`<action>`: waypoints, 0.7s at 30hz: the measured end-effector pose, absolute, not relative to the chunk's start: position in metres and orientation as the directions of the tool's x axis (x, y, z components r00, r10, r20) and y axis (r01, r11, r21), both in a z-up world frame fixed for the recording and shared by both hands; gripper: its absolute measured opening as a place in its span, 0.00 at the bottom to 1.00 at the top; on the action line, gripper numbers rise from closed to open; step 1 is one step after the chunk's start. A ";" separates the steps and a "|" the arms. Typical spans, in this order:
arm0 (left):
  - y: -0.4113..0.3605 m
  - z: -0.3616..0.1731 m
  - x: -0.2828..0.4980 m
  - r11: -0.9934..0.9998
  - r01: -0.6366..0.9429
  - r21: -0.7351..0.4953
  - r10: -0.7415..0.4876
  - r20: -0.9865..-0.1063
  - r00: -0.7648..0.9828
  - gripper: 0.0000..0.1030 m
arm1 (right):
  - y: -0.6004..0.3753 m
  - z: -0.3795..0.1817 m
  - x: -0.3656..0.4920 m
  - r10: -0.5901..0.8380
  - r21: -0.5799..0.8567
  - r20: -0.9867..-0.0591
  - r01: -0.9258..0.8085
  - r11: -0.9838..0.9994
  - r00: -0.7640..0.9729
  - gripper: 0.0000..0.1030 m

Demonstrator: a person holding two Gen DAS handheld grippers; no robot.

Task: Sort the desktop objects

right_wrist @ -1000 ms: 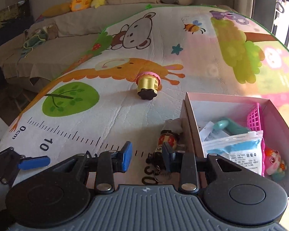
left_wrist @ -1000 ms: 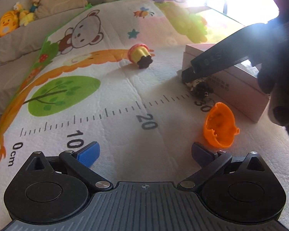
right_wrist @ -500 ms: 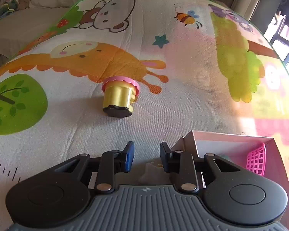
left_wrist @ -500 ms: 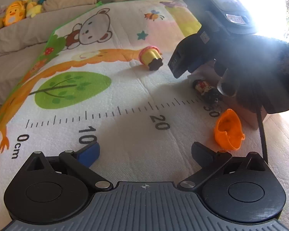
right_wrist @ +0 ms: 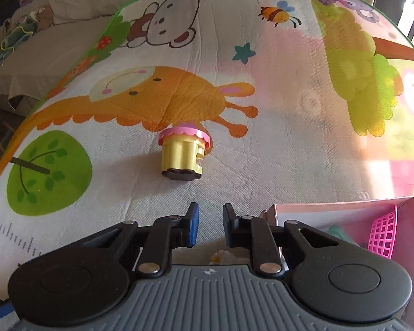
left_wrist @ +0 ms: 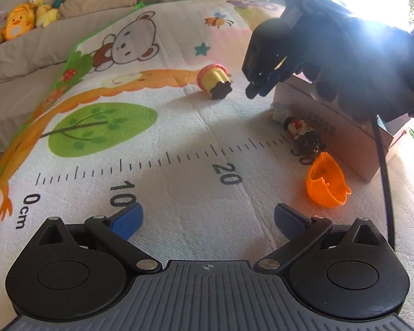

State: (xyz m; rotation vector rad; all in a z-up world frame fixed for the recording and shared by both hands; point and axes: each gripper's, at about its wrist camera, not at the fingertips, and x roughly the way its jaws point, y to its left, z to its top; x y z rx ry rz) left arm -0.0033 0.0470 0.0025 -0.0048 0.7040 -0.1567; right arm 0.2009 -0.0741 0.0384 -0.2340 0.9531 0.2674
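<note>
A yellow toy with a pink frill and a black base [right_wrist: 182, 153] lies on its side on the play mat; it also shows in the left wrist view [left_wrist: 214, 81]. My right gripper [right_wrist: 209, 224] is open a little and empty, just short of the toy; in the left wrist view it [left_wrist: 258, 89] hovers to the toy's right. My left gripper [left_wrist: 207, 220] is wide open and empty, low over the mat. An orange shell [left_wrist: 325, 184] and a small figurine keychain [left_wrist: 303, 135] lie beside the pink box [left_wrist: 339, 138].
The pink box [right_wrist: 345, 212] holds a pink basket [right_wrist: 383, 234] and other items. The printed play mat [left_wrist: 151, 151] covers the surface. Plush toys [left_wrist: 27, 19] sit on the sofa at the back left.
My right gripper has risen from the figurine by the box and moved forward toward the yellow toy, still empty. My left gripper has shifted only slightly.
</note>
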 end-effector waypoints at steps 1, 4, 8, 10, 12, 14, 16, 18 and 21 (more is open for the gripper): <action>0.047 0.003 -0.004 0.988 0.142 -0.059 -0.146 -0.644 0.751 1.00 | -0.073 0.032 0.202 0.104 -0.095 -0.831 -0.324 0.941 0.546 0.12; 0.048 0.003 -0.003 0.988 0.143 -0.063 -0.150 -0.644 0.750 1.00 | -0.069 0.029 0.193 0.081 -0.145 -0.823 -0.345 0.928 0.563 0.12; 0.047 0.003 -0.004 0.988 0.142 -0.060 -0.147 -0.642 0.753 1.00 | -0.077 0.030 0.172 0.070 -0.167 -0.835 -0.373 0.913 0.546 0.11; 0.046 0.003 -0.004 0.989 0.141 -0.053 -0.141 -0.643 0.752 1.00 | -0.085 0.031 0.163 0.068 -0.158 -0.843 -0.366 0.917 0.533 0.09; 0.045 0.003 -0.004 0.990 0.138 -0.043 -0.133 -0.643 0.754 1.00 | -0.093 0.035 0.155 0.094 -0.111 -0.865 -0.370 0.922 0.494 0.10; 0.044 0.003 -0.005 0.990 0.137 -0.034 -0.127 -0.644 0.754 1.00 | -0.102 0.038 0.138 0.131 -0.054 -0.885 -0.378 0.924 0.447 0.11; 0.043 0.003 -0.005 0.990 0.137 -0.026 -0.121 -0.645 0.754 1.00 | -0.111 0.042 0.120 0.181 0.011 -0.899 -0.395 0.919 0.398 0.11; 0.042 0.003 -0.005 0.990 0.137 -0.019 -0.117 -0.649 0.752 1.00 | -0.123 0.046 0.098 0.256 0.108 -0.905 -0.398 0.911 0.340 0.11; 0.043 0.004 -0.005 0.990 0.137 -0.017 -0.115 -0.651 0.750 1.00 | -0.154 0.073 0.057 0.287 0.099 -0.836 -0.386 0.917 0.468 0.12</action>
